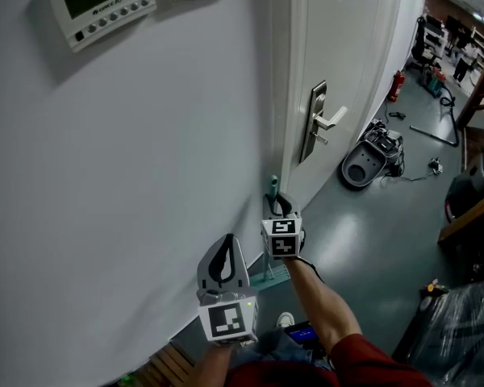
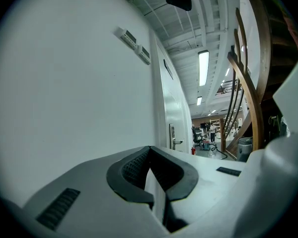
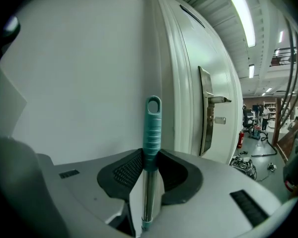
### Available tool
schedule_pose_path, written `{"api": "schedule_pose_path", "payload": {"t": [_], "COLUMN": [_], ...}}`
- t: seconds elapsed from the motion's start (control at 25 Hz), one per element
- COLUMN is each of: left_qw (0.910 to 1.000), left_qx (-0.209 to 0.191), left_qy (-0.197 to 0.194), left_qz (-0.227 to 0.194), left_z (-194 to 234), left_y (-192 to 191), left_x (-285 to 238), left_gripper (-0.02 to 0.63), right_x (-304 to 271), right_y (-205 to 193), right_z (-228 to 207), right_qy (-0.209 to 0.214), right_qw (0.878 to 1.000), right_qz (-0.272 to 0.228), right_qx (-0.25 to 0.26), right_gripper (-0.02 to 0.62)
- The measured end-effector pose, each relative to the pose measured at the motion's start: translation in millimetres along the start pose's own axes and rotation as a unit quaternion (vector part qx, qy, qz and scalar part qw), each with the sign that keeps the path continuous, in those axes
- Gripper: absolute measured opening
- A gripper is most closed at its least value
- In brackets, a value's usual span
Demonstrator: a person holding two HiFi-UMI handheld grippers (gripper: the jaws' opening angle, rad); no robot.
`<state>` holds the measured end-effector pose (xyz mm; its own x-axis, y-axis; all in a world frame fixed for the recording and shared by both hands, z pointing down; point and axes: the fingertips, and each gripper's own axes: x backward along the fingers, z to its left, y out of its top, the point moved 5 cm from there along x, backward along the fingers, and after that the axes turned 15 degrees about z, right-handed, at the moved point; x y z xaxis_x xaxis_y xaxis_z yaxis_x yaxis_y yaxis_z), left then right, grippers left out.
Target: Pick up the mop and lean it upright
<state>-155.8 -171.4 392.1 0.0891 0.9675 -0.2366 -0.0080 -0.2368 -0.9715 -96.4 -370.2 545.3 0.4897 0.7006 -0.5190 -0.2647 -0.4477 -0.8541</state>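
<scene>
The right gripper holds the mop. Its two jaws are closed on the blue-green grip at the top of the mop's stick, one dark pad on each side. The stick stands straight up. The shiny metal part goes down below the jaws. The top of the grip has a small loop, and it pokes up above the jaws.

The mop is right by the white wall, close to the edge of the white door. I cannot tell if the stick touches the wall.

The left gripper is beside the right one, a bit nearer to the person. Its jaws are closed together at the tips, and there is nothing between them. It points along the wall.

The door has a silver handle. A grey box with buttons hangs high up on the wall. On the grey floor, past the door, sits a round grey machine. A small red fire extinguisher stands farther along the wall's bottom edge.
</scene>
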Motion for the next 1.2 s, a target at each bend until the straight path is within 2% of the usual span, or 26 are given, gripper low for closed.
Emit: {"api": "schedule_pose_path", "payload": {"t": [0.24,0.6,1.2], "left_qw": [1.0000,0.9999,1.0000], "left_qx": [0.006,0.001,0.001], "left_qy": [-0.001,-0.002,-0.003], "left_qz": [-0.007,-0.010,-0.009], "left_z": [1.4,-1.0,-5.7], "left_y": [2.1,1.3,-3.2], "left_x": [2.4,5.2,18.2], "left_gripper": [0.015,0.015,0.015], "right_x": [47.2,101.1,126.9], "right_y": [-11.9,-58.9,-71.9], "right_z": [11.8,30.0,38.6], "right_qy": [-0.007,-0.006,0.000], "right_qw": [1.000,0.998,0.998], "right_qz": [-0.022,-0.060,-0.064], "right_qx": [-0.004,0.010,0.021], "right_gripper": [0.108,0.107,0.107]}}
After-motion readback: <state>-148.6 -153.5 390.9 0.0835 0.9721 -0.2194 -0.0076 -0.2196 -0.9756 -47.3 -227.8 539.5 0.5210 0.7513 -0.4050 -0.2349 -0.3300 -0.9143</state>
